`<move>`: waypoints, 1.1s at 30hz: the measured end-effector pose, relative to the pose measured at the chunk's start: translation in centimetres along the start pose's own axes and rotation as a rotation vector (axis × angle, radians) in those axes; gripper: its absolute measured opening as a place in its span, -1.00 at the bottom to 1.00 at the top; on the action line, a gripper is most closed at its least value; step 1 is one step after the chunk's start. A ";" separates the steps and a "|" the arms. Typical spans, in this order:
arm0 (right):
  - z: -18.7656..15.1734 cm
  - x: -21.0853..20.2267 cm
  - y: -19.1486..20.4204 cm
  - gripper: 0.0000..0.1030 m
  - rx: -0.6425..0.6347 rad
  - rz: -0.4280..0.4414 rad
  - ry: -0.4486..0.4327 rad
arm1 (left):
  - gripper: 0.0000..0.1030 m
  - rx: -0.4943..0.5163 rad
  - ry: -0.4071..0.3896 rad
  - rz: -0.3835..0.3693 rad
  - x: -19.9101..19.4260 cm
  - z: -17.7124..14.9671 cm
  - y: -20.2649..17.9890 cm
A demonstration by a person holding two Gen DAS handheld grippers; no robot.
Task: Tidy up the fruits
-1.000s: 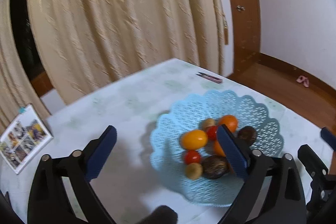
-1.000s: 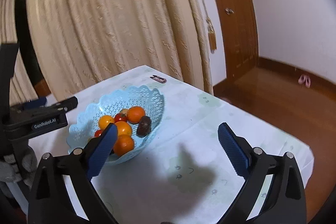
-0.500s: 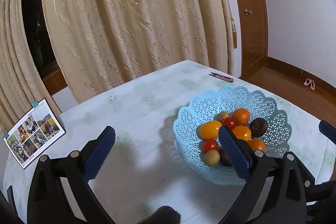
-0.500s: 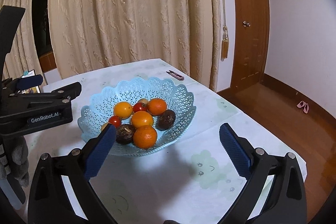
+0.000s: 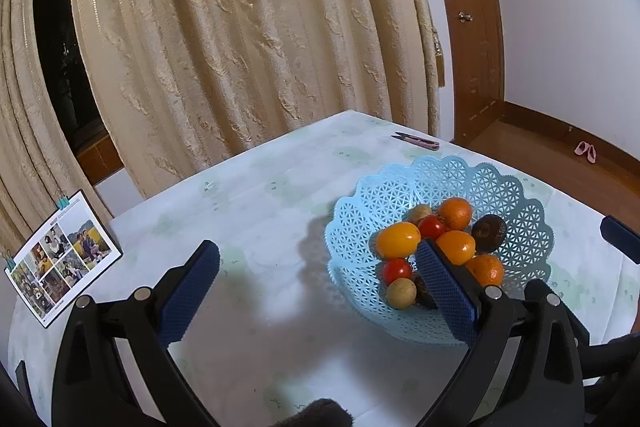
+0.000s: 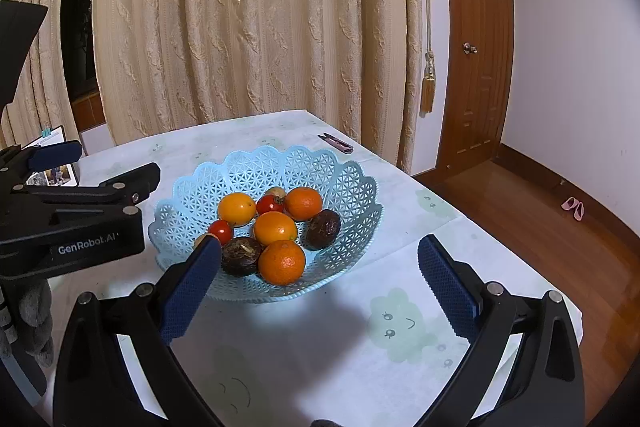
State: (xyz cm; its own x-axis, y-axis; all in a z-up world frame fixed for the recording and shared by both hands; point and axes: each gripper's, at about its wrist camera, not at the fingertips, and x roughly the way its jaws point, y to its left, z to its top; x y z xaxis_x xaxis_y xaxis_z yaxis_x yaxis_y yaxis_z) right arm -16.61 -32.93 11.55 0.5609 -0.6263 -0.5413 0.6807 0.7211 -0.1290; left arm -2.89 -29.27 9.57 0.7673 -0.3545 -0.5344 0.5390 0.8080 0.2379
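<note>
While over the table (image 6: 320,367), both tools (image 5: 316,267) (image 6: 318,267) wide apart, empty, beside fruit basket (image 6: 352,183).

Heavy cream curtains (image 6: 256,27) with a raised pattern hang behind the tabletop (image 6: 304,343), which wears a pale cloth printed with small green smiling faces. A dark window (image 5: 60,67) shows at the left between the curtain panels. To the right stand a brown panelled wooden door (image 6: 476,67) and a plain white wall (image 6: 576,59). A tasselled tieback (image 6: 428,83) hangs beside the door. The floor (image 6: 552,235) is polished reddish wood.
</note>
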 end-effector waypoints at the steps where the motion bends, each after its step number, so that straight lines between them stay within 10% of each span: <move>1: 0.0 0.0 0.0 0.94 0.001 -0.001 0.001 | 0.90 0.002 0.000 -0.001 0.0 0.0 -0.1; 33: -0.4 0.1 -0.1 0.94 0.005 0.000 0.004 | 0.90 0.041 -0.003 -0.017 -0.3 0.2 -1.0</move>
State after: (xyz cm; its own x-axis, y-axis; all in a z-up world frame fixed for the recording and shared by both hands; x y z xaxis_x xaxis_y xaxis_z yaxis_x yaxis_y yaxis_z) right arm -16.82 -33.00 11.18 0.5591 -0.6252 -0.5446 0.6831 0.7196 -0.1246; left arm -3.59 -30.10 9.60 0.7590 -0.3693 -0.5362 0.5654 0.7822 0.2617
